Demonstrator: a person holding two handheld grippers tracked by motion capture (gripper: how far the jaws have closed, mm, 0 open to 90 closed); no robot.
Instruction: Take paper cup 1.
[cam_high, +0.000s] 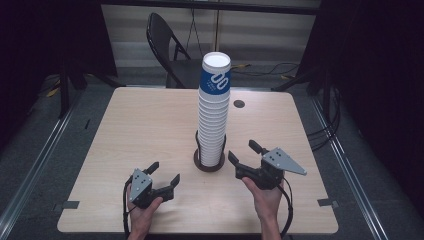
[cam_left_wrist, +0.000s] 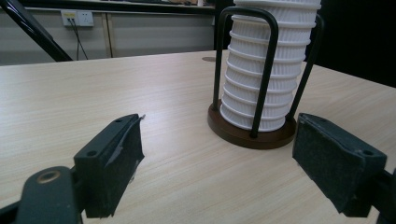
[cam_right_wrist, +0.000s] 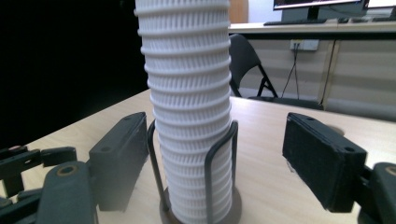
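Table (cam_high: 150, 125) of pale wood, a folding chair (cam_high: 167, 45) behind it. Cup stack (cam_high: 214, 115) stands tall at centre, white ribbed cups nested upside down, the top one banded blue, all seated in a wire holder (cam_high: 209, 161) with a round brown base.

Right gripper (cam_high: 246, 154): jaws spread wide, empty, low and just right of the holder, aimed at the stack. Left gripper (cam_high: 165, 172): also spread and empty, nearer you, left of the base, apart from it.

Judgement: you are lining up to take a cup. Raise the right gripper to the top cup rather than closing low, where the wire loops (cam_right_wrist: 219, 154) block the pads (cam_right_wrist: 317, 161). Squeeze lightly; thin ribbed walls will likely crush. Use the left gripper to steady the stack below, since it looks tippy.
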